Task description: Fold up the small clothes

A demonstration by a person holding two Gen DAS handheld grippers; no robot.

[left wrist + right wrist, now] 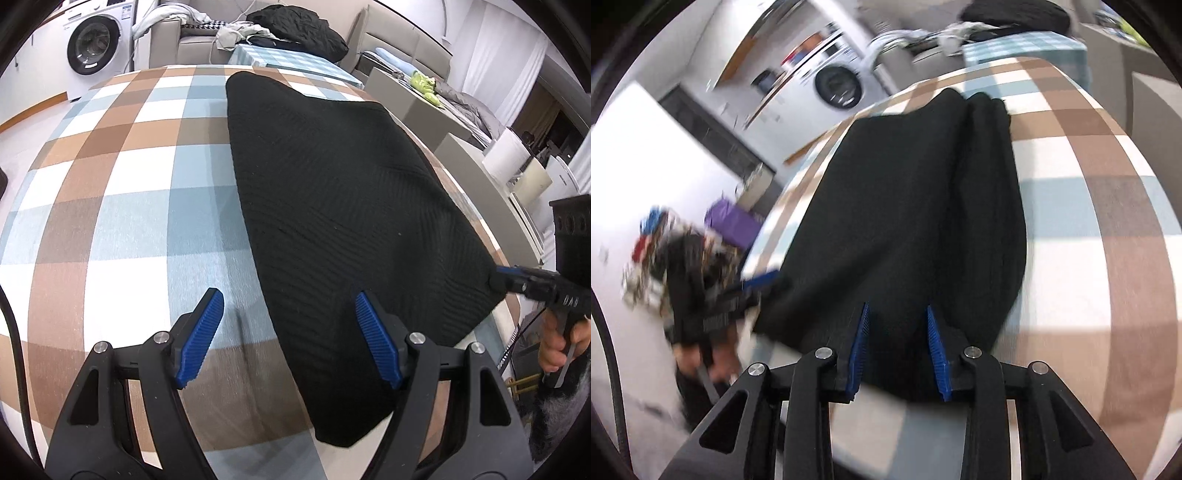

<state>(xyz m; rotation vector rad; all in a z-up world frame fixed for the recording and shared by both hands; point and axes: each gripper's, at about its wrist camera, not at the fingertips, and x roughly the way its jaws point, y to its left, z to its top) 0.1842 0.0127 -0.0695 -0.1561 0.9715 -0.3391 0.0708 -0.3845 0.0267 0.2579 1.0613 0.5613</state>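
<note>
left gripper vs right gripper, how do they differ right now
The left gripper has its blue ribbed fingers spread wide, with one finger over the black knit garment and the other over the brown, blue and white checked tablecloth. It holds nothing. The right gripper has its fingers much closer together, with the garment's edge between them. Both have black frames and blue ribbed pads.

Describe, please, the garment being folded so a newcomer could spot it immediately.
Start at the big table with the brown, blue and white checked cloth. On its right half lies the black ribbed knit garment, spread flat, with the right gripper at its edge. The other dark clothes are heaped on the sofa behind.
</note>
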